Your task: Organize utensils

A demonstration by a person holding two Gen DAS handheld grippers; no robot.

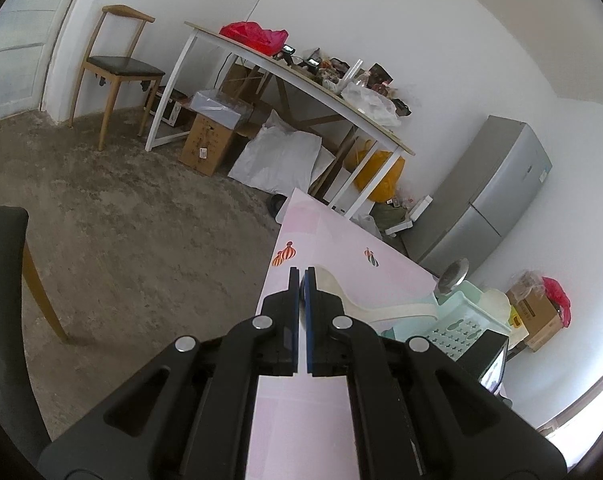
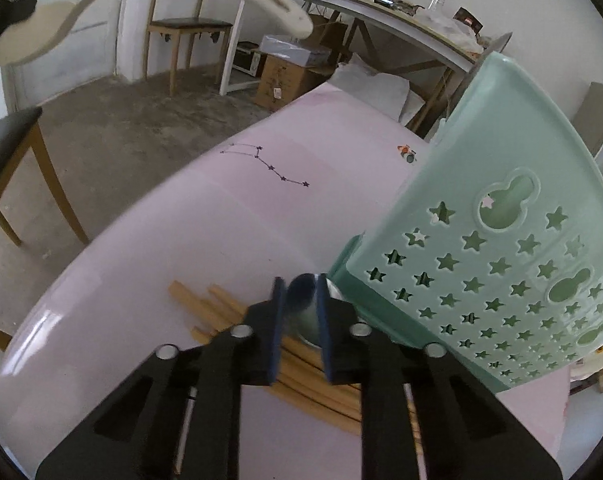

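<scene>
A wooden chair [image 1: 117,68] stands beside a cluttered white desk [image 1: 301,80] and grey fridge [image 1: 489,196].

The right gripper [image 2: 300,296] is hiding most of a blurred metal spoon [image 2: 303,286]. It is also covering the chopsticks' [image 2: 205,300] far ends.

Both wrist views close above pink table [image 1: 325,236], sharing green basket [image 2: 501,208]

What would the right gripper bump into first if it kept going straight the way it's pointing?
Probably the metal spoon already sitting between the right gripper pads, lying over the wooden chopsticks beside the green basket; depth is hard to judge.
</scene>
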